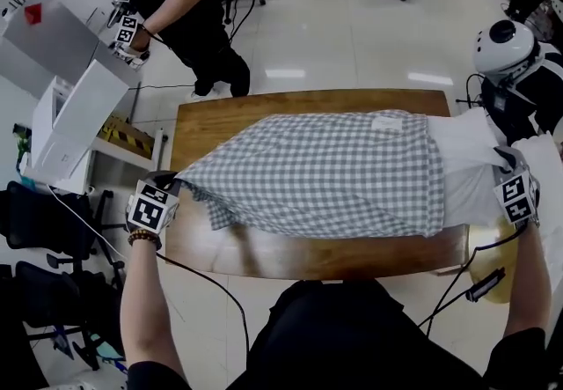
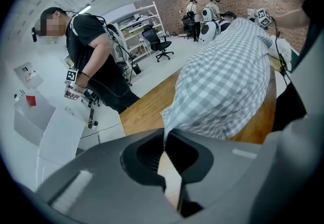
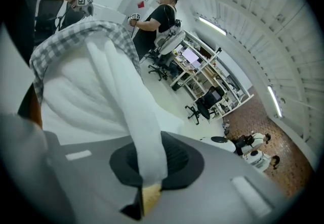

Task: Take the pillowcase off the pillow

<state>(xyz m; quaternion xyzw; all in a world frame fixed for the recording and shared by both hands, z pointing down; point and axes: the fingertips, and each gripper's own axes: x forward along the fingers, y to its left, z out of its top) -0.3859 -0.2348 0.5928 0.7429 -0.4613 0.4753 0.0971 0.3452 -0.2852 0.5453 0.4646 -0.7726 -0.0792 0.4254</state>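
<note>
Fingers point(image 2: 149, 153) of the left gripper point(image 1: 174, 180) are pinched shut on the checked pillowcase's point(image 1: 325, 172) left corner. The right gripper point(image 1: 503, 158) is clamped on the white pillow point(image 1: 464, 170) sticking out at the right, over the tabletop point(image 1: 220, 120). Pulling steadily apart with the cloth taut looks best. How much pillow sits inside is hidden.

On the worktop point(image 1: 220, 120) lies the pillow point(image 1: 466, 159), pillowcase point(image 1: 325, 172) over its left and middle; left claw point(image 1: 171, 179) at the pillowcase's left corner, right claw point(image 1: 503, 155) at the pillow's right end.
</note>
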